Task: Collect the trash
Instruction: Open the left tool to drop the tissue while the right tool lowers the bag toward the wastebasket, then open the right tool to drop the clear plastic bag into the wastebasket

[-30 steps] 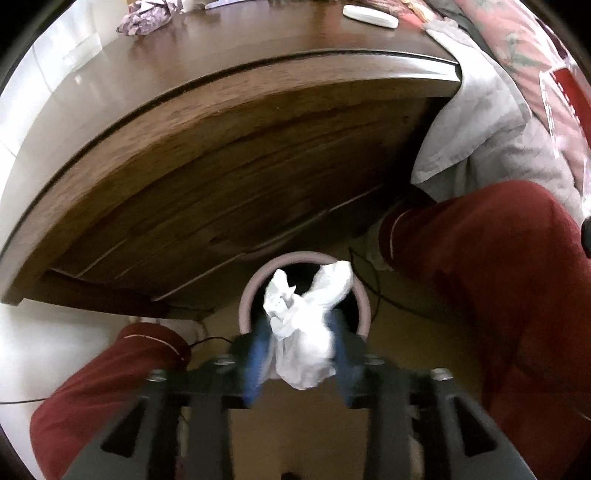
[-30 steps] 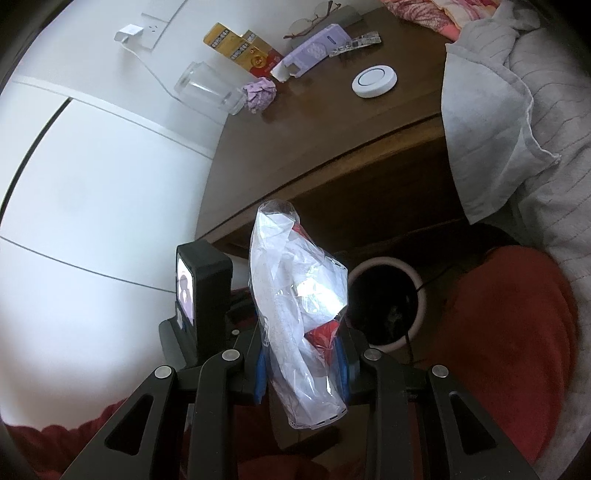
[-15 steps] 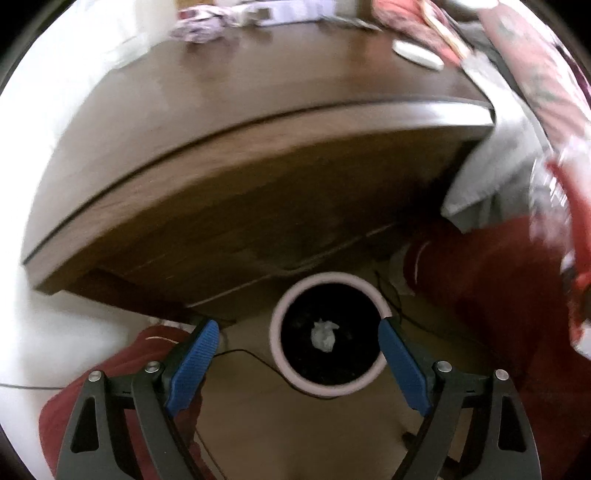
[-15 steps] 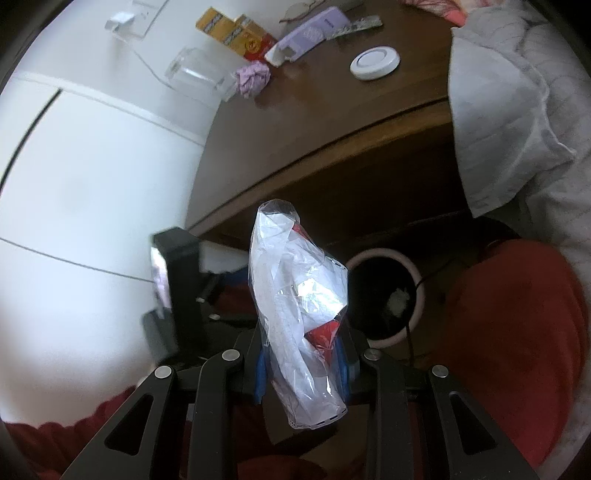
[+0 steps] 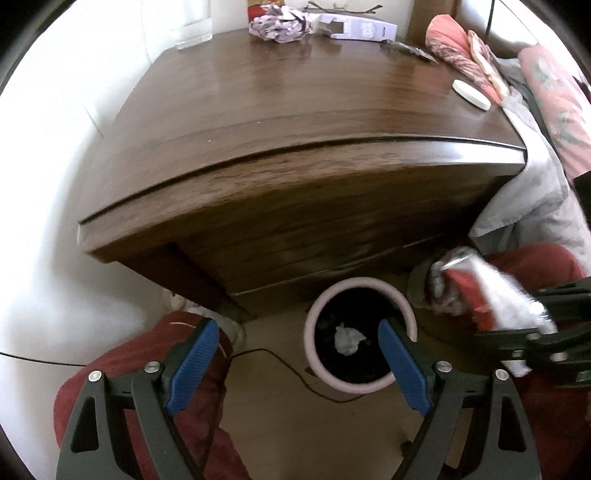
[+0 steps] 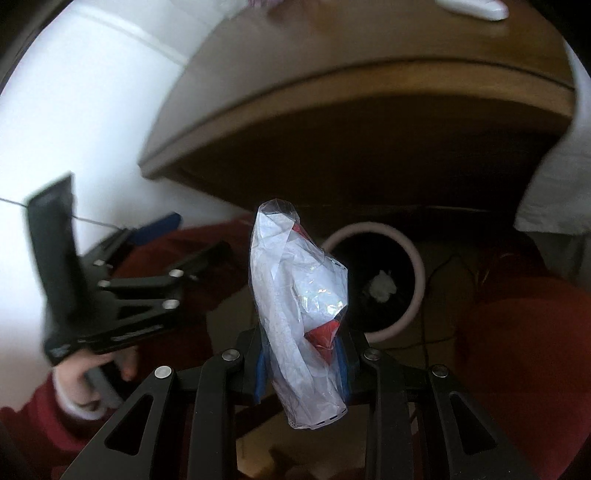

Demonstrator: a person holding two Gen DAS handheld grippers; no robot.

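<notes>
The trash still out of the bin is a crumpled clear wrapper (image 6: 299, 314) with white paper and a red scrap inside, standing upright and clamped low between the nearly closed pads of the right gripper (image 6: 301, 363). To its left, the left gripper (image 5: 295, 365) has just been opening and now stands wide with nothing between its pads, over the near rim of the round bin (image 5: 360, 334) on the floor, where a white wad (image 5: 347, 338) lies at the bottom. The bin mouth lies ahead and slightly right of the wrapper, so the right hand is the one placed to drop next; a purple wad (image 5: 279, 24) sits far back on the tabletop (image 5: 295, 92).
</notes>
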